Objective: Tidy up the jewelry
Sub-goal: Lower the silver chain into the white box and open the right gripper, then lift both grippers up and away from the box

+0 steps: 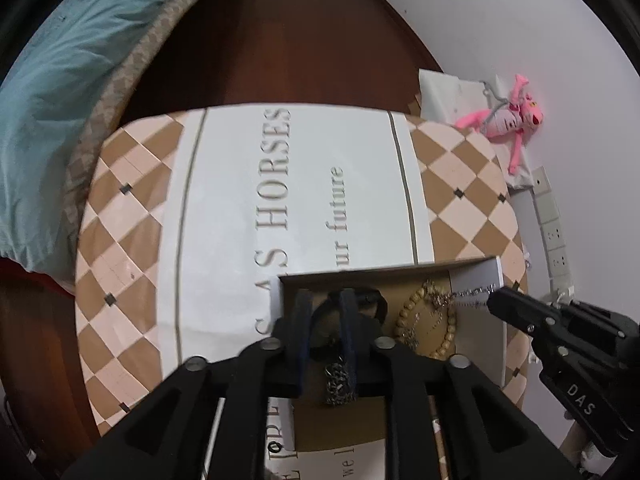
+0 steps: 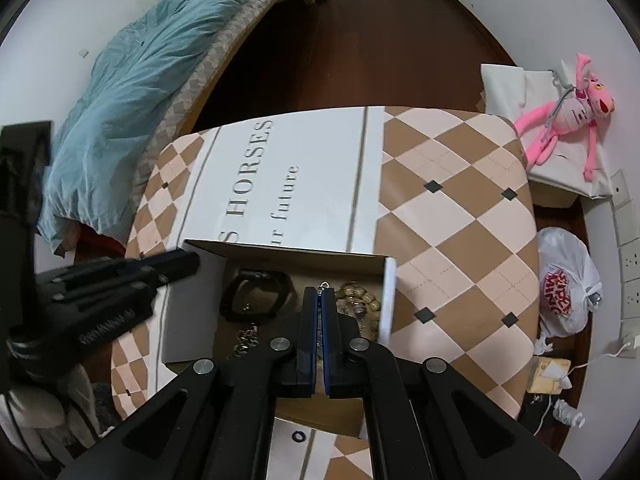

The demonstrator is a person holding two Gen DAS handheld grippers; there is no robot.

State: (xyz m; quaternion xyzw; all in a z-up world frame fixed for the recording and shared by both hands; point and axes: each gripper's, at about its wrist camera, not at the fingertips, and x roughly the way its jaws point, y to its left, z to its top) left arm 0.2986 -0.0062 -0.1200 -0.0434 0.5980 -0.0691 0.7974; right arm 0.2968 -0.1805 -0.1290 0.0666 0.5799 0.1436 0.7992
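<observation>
Open shallow cardboard box (image 2: 276, 250) w/ white outer sides sits on checkered tan-and-cream worktop (image 2: 460, 216), partly over a white printed sheet (image 2: 320, 168). Inside: black band bracelet (image 2: 256, 292) left, gold-tan beaded bracelet (image 2: 360, 300) right, dark metal link chain (image 2: 246, 338) near front, all well apart from the pink plush toy (image 2: 560, 120) by the wall.

Right gripper (image 2: 319, 320): jaws pressed nearly together, pinching a thin silver chain necklace (image 1: 468, 294). In the left wrist view, chain runs taut-ish from the tip down toward the beads; small ring at its end shows at the fingertips in the right view. Gripper comes in low from the right side, tips over the box interior, tilted slightly down.

Left gripper (image 1: 324, 320): jaws apart a moderate gap, nothing visibly clamped, though link chain hangs between/below the fingers – contact unclear. Hovers over the left half of the box, pointing fwd and down.

Handling judgement: silver chain is light, limp, slippery, tangles easily w/ the beads; best held near clasp/end, lifted slowly so it doesn't snag. Beaded one is stiffer, bulkier, easy to pinch across the strand.
</observation>
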